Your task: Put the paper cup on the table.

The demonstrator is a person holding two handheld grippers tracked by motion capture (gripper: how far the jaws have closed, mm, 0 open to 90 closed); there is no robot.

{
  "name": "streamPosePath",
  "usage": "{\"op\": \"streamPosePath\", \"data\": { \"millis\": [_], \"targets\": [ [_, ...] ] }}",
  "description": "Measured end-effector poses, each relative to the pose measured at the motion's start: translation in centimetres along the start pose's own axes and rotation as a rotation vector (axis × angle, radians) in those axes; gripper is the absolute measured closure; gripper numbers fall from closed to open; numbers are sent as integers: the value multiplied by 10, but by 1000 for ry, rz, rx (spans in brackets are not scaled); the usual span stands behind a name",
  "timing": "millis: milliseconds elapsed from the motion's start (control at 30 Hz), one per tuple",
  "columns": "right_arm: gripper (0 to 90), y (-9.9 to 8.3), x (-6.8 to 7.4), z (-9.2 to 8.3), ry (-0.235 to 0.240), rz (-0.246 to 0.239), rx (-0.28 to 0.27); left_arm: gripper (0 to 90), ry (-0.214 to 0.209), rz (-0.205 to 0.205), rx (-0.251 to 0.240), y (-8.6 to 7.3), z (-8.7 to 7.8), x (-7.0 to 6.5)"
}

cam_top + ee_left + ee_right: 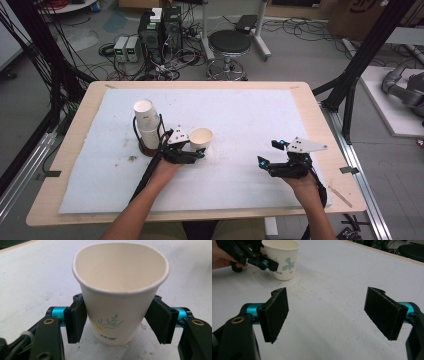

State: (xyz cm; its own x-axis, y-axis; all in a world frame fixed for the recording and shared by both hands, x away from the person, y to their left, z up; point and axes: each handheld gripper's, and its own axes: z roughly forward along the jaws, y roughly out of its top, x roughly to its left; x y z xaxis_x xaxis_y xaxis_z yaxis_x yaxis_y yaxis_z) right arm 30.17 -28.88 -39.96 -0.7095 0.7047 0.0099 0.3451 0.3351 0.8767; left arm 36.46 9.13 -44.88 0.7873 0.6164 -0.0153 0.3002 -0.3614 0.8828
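A white paper cup (201,137) with a leaf print stands upright on the white cloth (250,115), left of the table's middle. My left gripper (197,150) is shut on its lower half. In the left gripper view both black pads (76,320) press the cup (120,290) from either side, and its rim looks slightly oval. My right gripper (268,152) hovers over the cloth at the right, open, and its wide-apart jaws hold nothing (329,312). The right gripper view has the cup (282,262) and the left gripper (262,263) at its upper left.
A tall stack of paper cups (147,125) leans in a dark wire holder just left of my left hand. The wooden table edge (320,125) frames the cloth. A stool (229,42) and computer boxes (160,30) stand on the floor beyond.
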Motion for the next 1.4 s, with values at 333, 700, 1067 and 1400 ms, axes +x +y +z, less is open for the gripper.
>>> {"op": "streamPosePath", "data": {
  "millis": [333,700,1067,1400],
  "targets": [
    [200,-1,1,2,3,-2,15,170,-31,-57,-52,-2,-24,-2],
    [199,-3,3,2,-4,8,12,185,-84,-14,-226,4,-92,-8],
    [199,-8,4,-2,-39,19,-1,183,15,-42,-322,-17,-159,13],
    [199,-6,3,-3,-60,28,-20,179,147,-115,-358,-51,-187,39]
  ]
}}
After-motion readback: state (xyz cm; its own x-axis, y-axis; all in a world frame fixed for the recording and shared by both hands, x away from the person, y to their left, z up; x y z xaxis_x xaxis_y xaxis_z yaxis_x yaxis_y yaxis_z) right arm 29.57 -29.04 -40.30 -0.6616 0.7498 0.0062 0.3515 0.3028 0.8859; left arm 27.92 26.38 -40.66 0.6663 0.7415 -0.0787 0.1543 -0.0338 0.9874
